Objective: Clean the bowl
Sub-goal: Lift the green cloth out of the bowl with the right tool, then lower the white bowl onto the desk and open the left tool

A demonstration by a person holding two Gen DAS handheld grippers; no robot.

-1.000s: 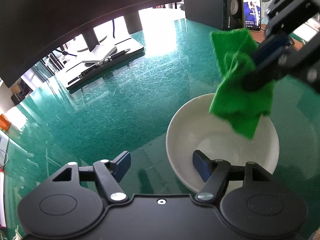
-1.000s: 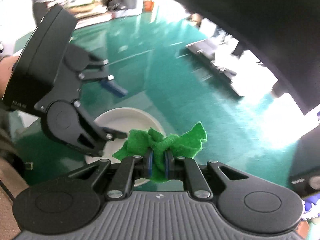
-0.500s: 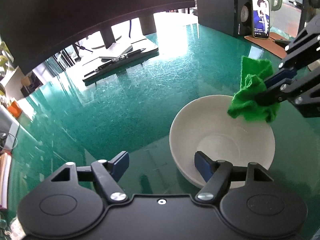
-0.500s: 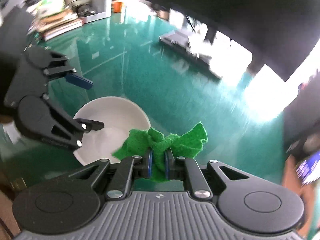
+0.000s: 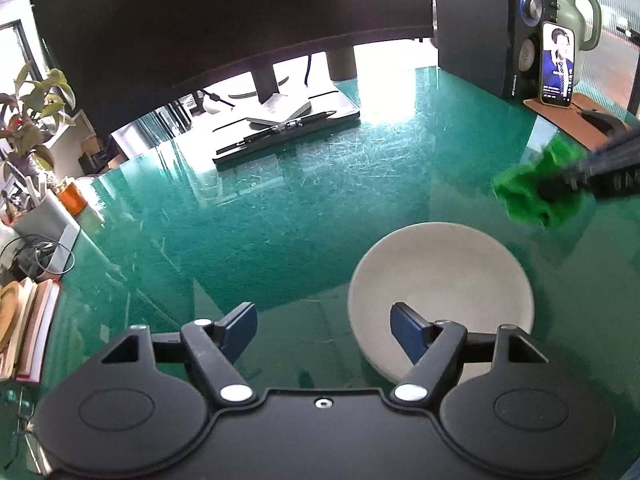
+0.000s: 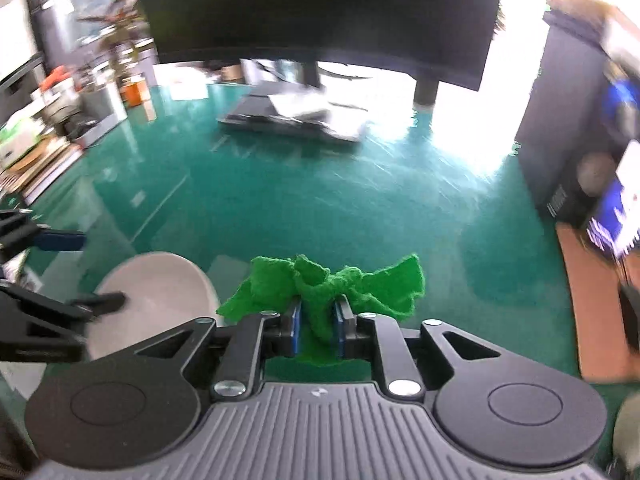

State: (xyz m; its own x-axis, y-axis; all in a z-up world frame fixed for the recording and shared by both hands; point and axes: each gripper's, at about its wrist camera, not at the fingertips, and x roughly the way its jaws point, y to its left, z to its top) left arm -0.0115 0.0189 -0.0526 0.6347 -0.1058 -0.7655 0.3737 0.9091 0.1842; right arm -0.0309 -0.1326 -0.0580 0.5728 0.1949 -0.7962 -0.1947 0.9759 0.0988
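Green cloth (image 6: 332,288) now clear of bowl (image 5: 440,276), right gripper (image 6: 317,322) clamping it; left gripper (image 5: 324,328) spread, apparently straddling rim

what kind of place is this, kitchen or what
Probably a home or office desk, not a kitchen: a large monitor stands on the green glass-topped desk, with a speaker and a propped phone at one side and books at the other.

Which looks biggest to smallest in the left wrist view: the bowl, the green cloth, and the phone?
1. Bowl, by far the largest.
2. Cloth, bunched in the right gripper.
3. Phone, smallest.
This is apparent size only: the phone stands much farther from the camera, so its true size against the cloth is unsure.
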